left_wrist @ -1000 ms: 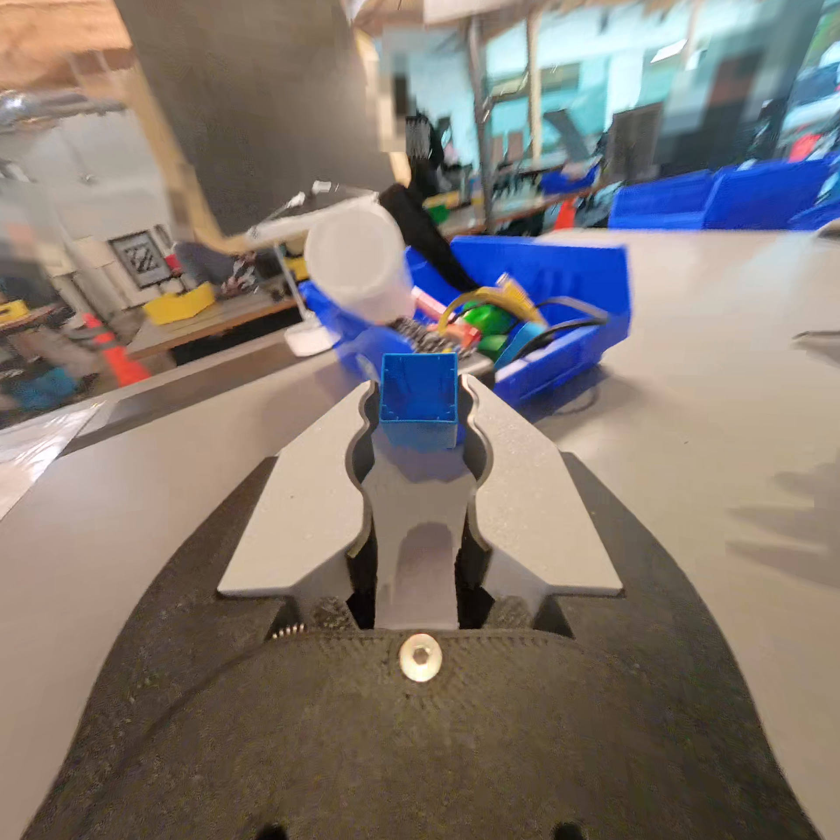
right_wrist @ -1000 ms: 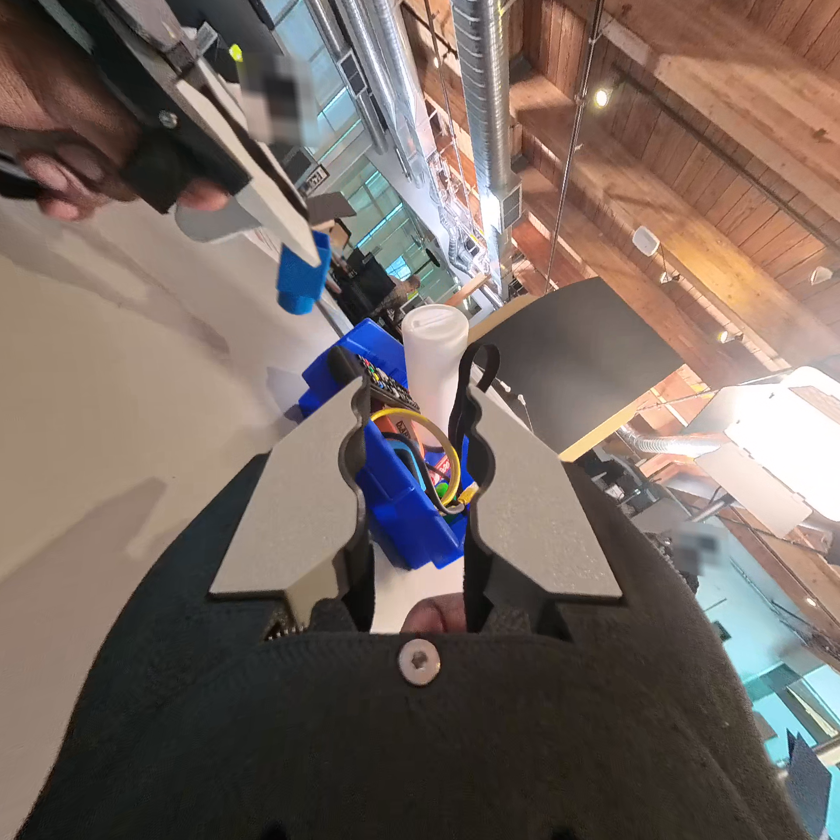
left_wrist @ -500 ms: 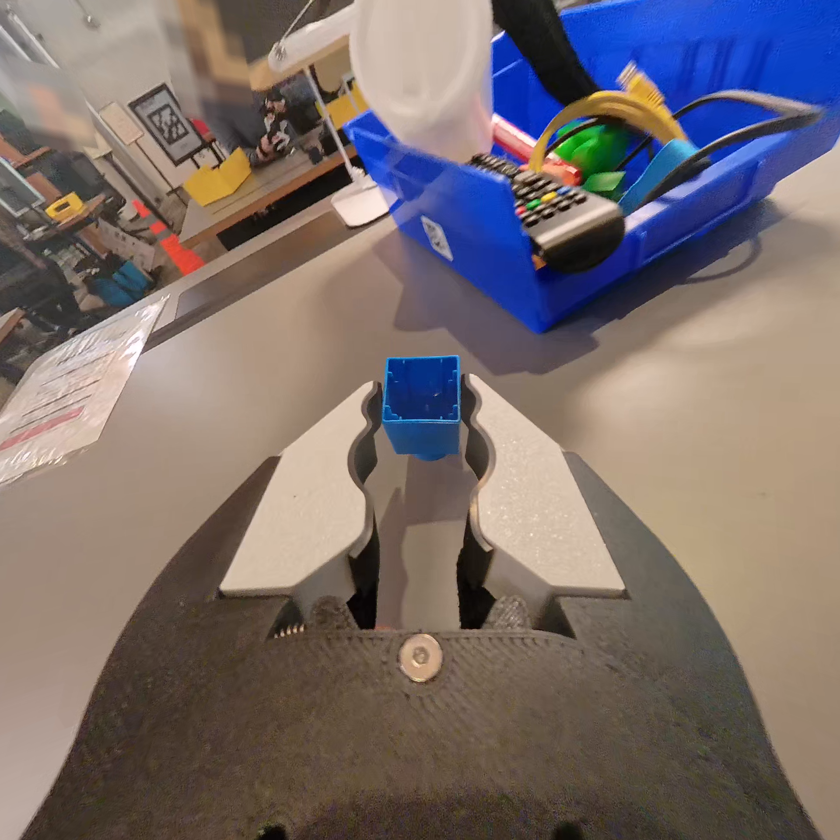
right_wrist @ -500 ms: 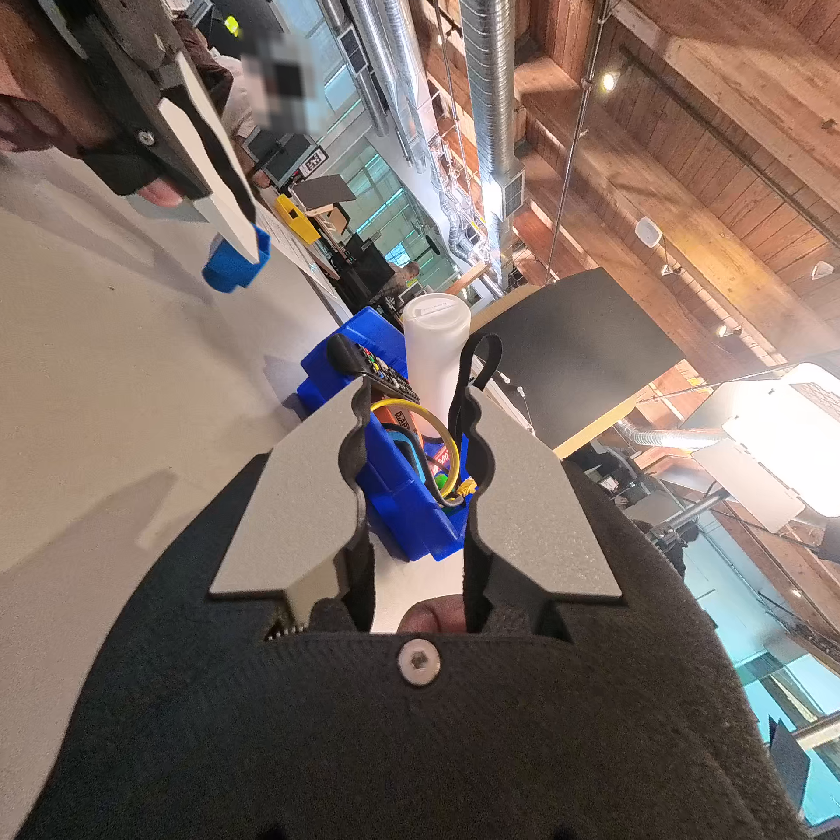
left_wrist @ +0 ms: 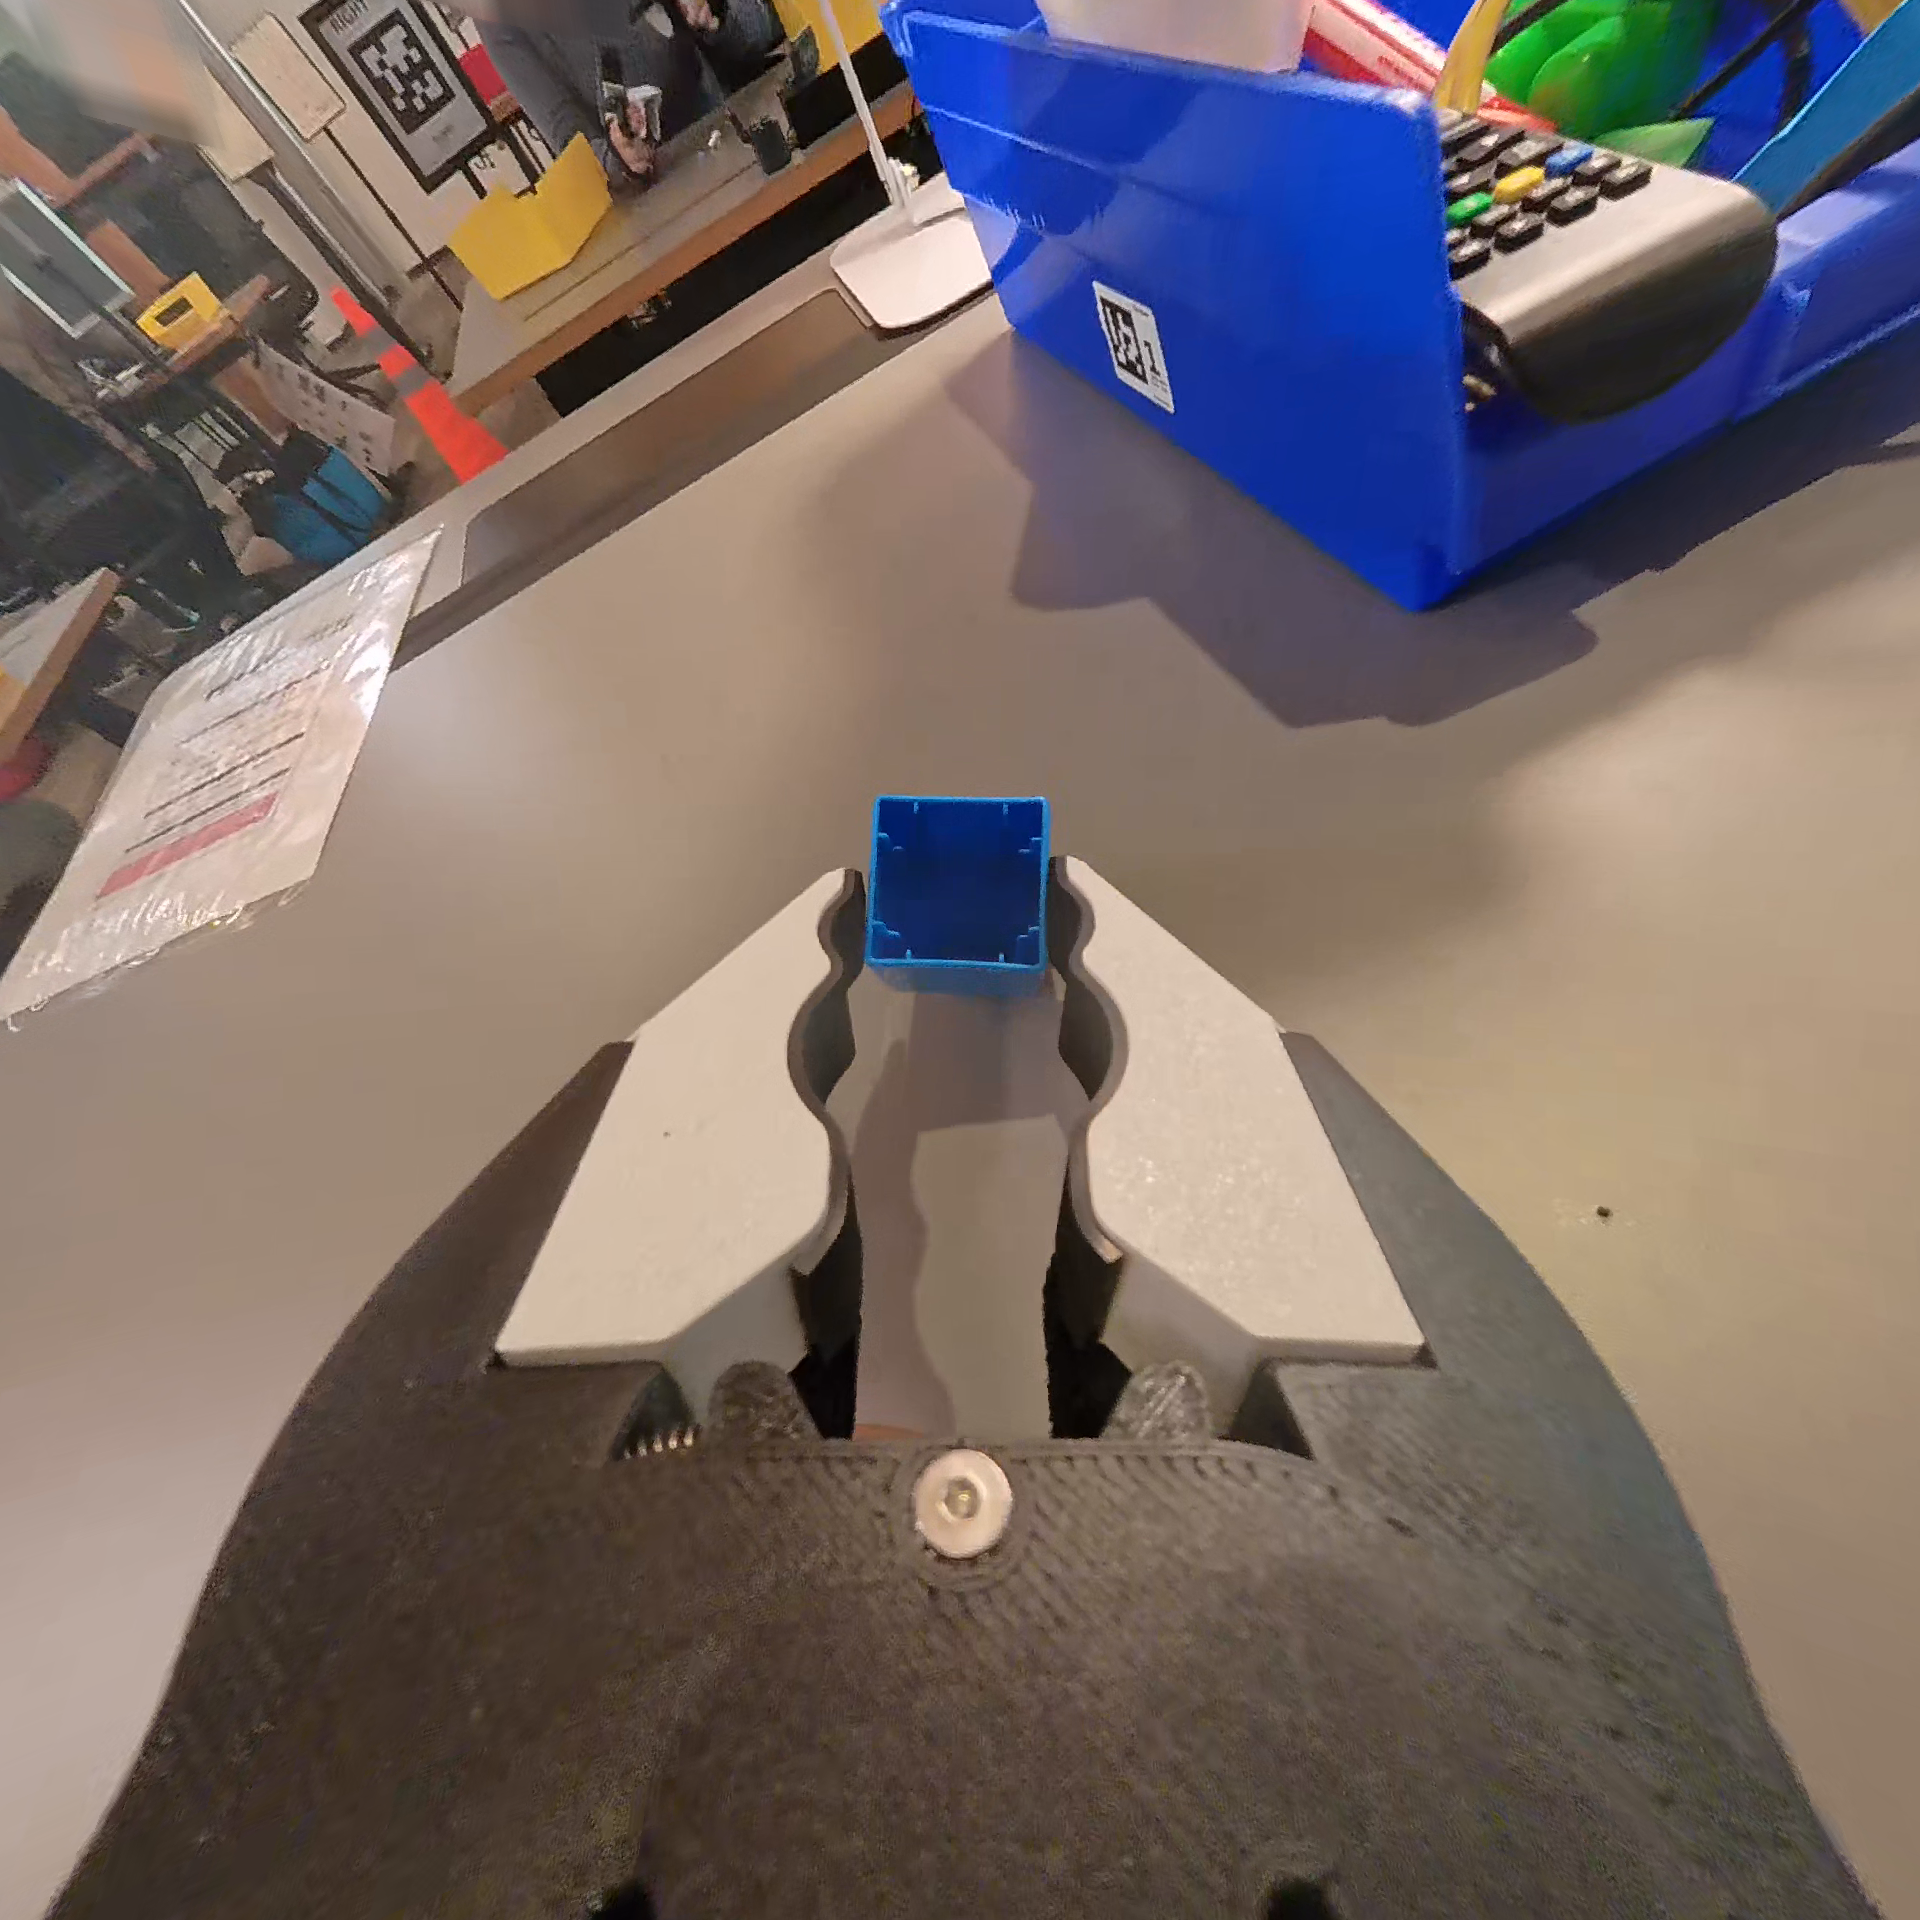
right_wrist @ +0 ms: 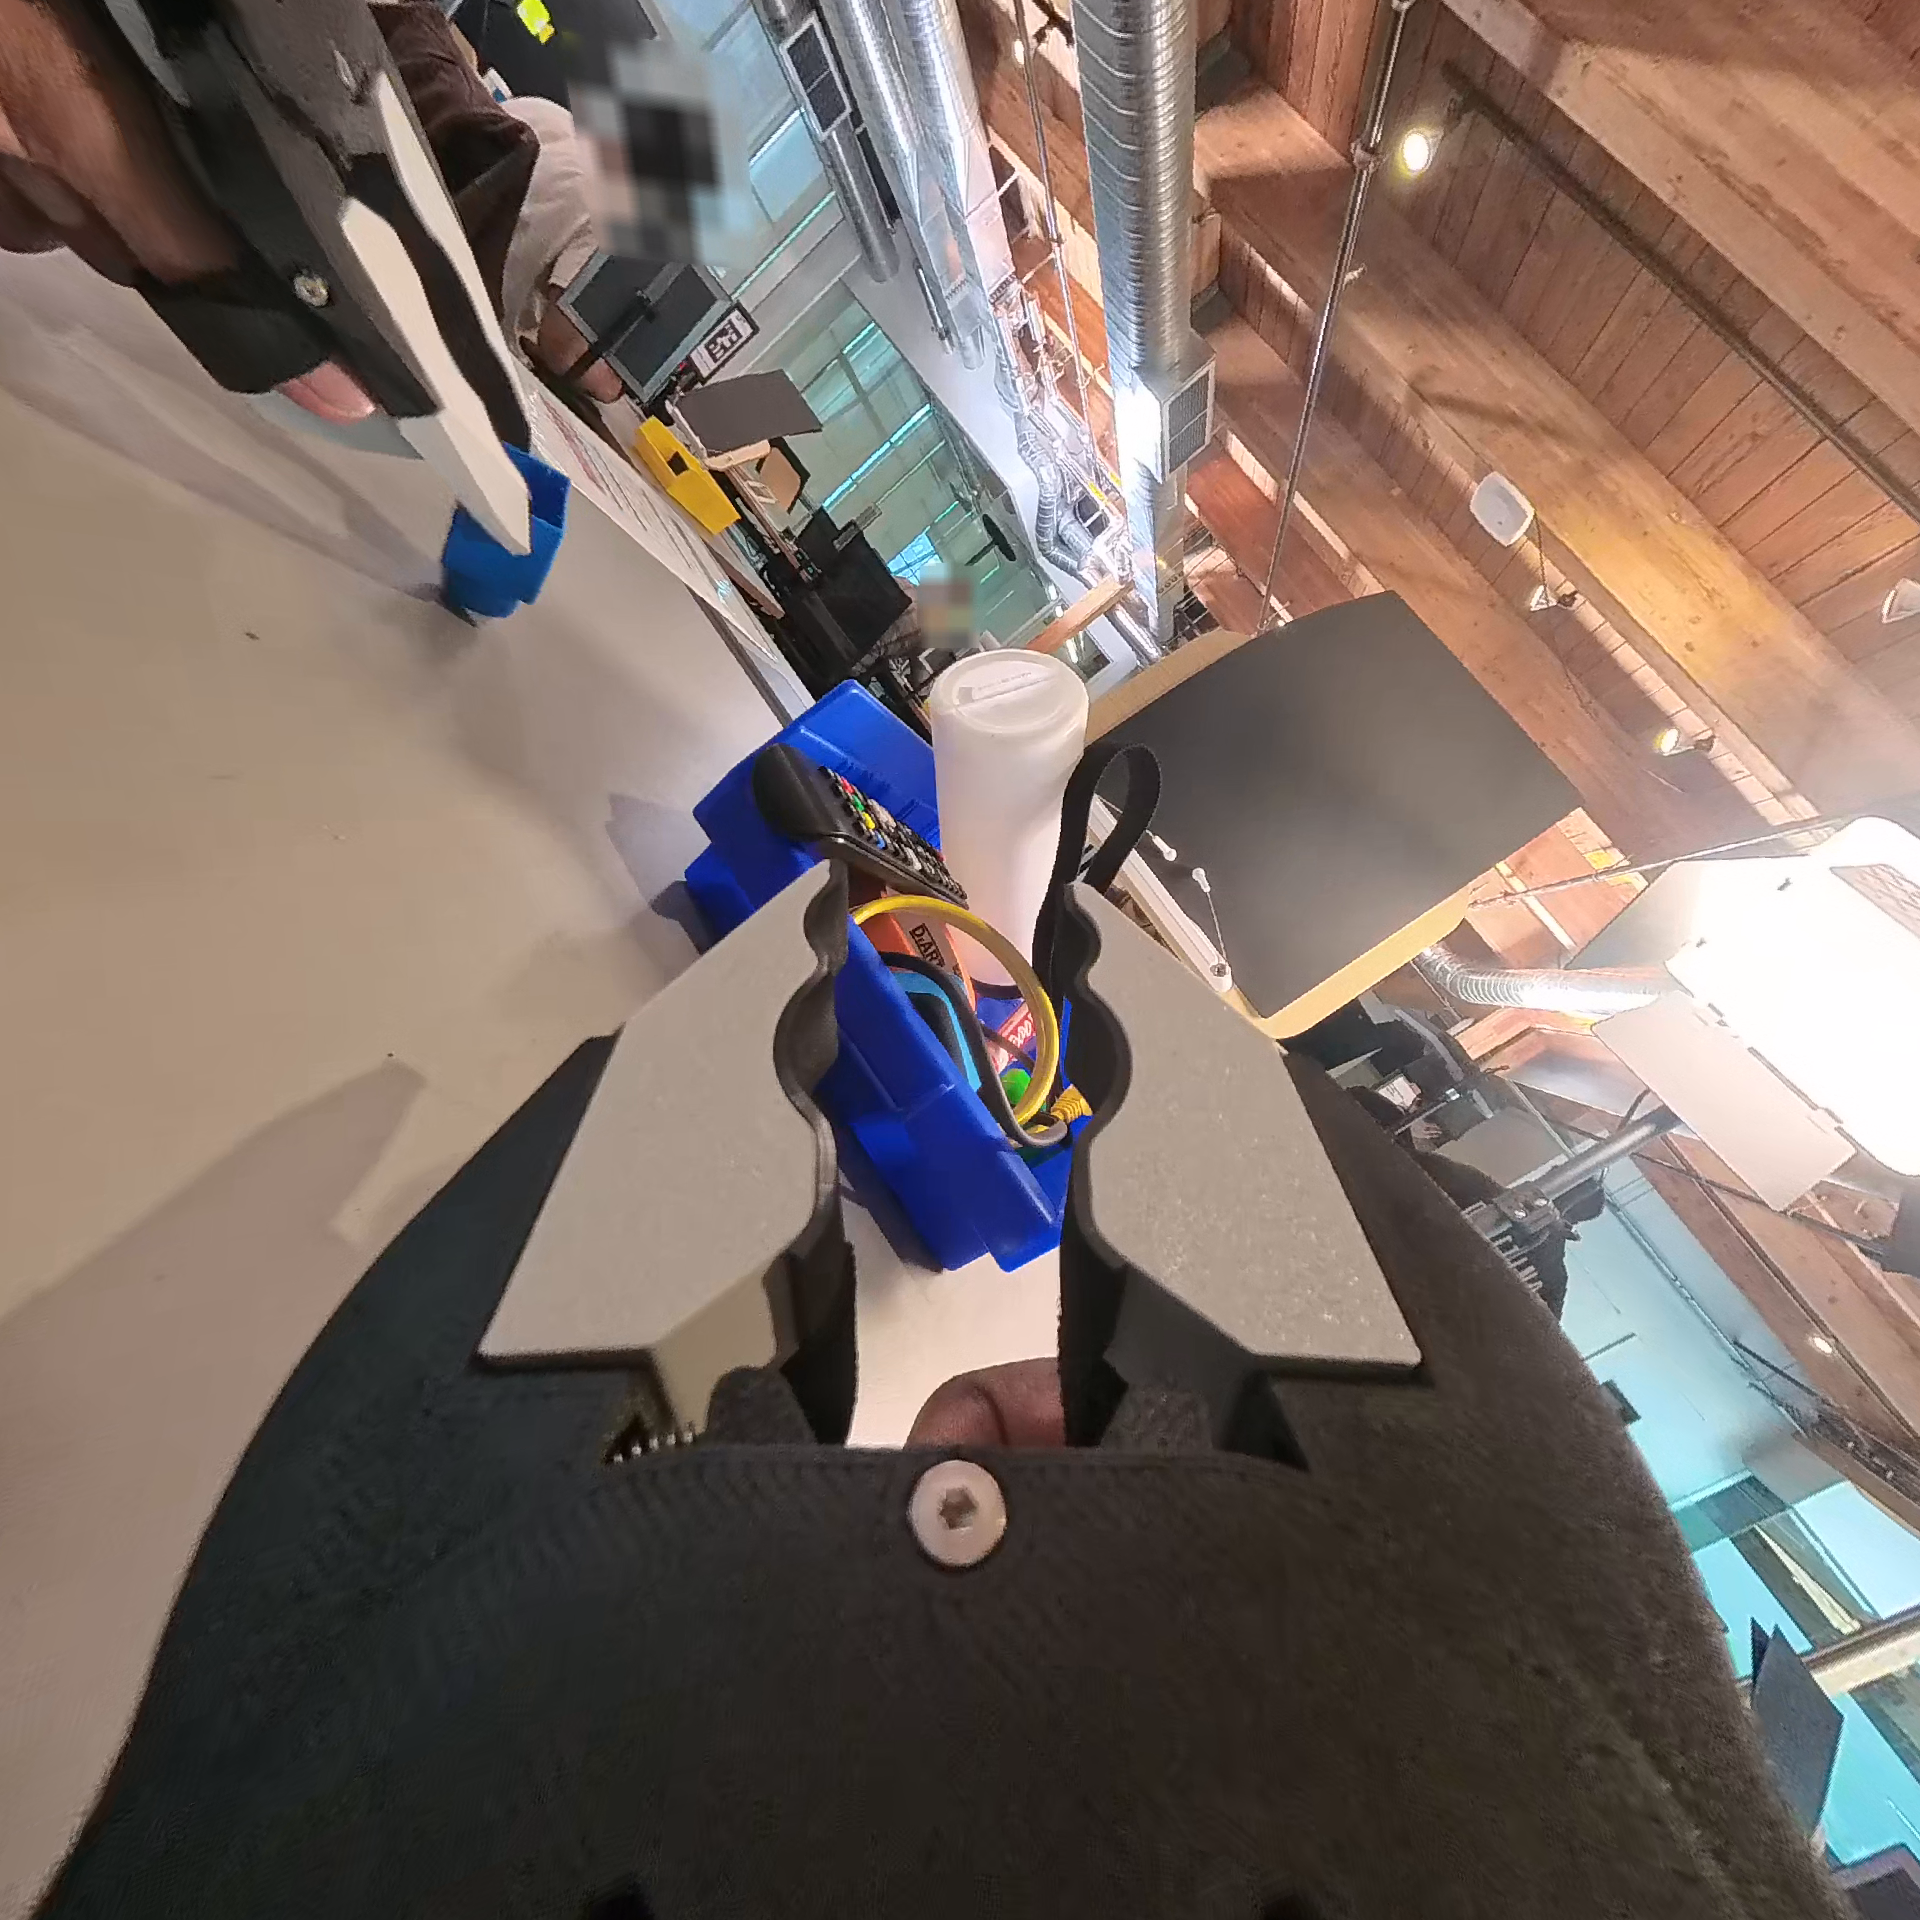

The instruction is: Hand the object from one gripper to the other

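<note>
Ahead and to the right of the left gripper (left_wrist: pixel 958 899) sits a blue parts bin (left_wrist: pixel 1226 260), crammed with a white bottle (right_wrist: pixel 1003 790), a remote control (left_wrist: pixel 1590 249), a black strap and cables. It is well apart from the grasp and not in the way. A laminated sheet (left_wrist: pixel 223 769) lies off to the left on the grey table (left_wrist: pixel 623 675).

The left gripper is clenched on a small blue open-topped square cup (left_wrist: pixel 958 899), pinched at the fingertips by two opposite walls; its base seems to hover just above or touch the table, hard to tell. I judge it light, rigid, thin-walled plastic, somewhat slick; the two free walls offer the receiving hold. The right gripper (right_wrist: pixel 951 914) is empty, its jaws apart.
</note>
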Motion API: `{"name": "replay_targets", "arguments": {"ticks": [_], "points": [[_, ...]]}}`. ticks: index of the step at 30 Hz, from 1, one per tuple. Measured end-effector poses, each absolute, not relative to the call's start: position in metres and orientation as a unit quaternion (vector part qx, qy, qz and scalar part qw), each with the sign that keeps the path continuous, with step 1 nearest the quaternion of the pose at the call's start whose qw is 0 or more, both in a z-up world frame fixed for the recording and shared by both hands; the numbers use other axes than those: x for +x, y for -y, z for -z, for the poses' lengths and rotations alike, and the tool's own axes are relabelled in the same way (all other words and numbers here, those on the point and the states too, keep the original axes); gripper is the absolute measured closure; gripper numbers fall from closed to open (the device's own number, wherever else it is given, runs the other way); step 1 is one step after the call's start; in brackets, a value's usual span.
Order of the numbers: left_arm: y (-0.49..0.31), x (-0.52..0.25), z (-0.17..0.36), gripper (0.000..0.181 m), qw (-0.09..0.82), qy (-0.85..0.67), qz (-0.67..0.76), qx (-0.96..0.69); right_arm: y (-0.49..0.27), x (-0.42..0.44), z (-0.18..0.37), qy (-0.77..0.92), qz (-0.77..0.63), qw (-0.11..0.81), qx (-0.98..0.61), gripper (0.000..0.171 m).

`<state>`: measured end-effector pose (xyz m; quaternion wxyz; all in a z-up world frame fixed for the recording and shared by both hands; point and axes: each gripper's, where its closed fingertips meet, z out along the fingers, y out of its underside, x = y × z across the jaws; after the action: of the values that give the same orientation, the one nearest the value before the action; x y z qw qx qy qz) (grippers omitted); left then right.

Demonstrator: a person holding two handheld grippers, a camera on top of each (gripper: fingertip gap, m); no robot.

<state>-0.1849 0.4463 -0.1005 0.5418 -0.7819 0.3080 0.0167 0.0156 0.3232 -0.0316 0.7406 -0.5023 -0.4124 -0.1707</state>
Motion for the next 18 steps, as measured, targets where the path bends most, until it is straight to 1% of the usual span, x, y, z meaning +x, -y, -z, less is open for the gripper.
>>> {"name": "replay_targets", "arguments": {"ticks": [6,14,18], "points": [[-0.445,-0.181,0.107,0.145,0.527,-0.328,-0.029,-0.784,-0.323,0.015,0.033,0.416,0.178,0.738,-0.5,0.13],[-0.442,-0.176,0.125,0.145,0.484,-0.361,-0.043,-0.796,-0.324,0.016,0.036,0.42,0.178,0.732,-0.506,0.131],[-0.441,-0.175,0.126,0.136,0.48,-0.365,-0.036,-0.797,-0.326,0.016,0.039,0.421,0.175,0.727,-0.513,0.13]]}}
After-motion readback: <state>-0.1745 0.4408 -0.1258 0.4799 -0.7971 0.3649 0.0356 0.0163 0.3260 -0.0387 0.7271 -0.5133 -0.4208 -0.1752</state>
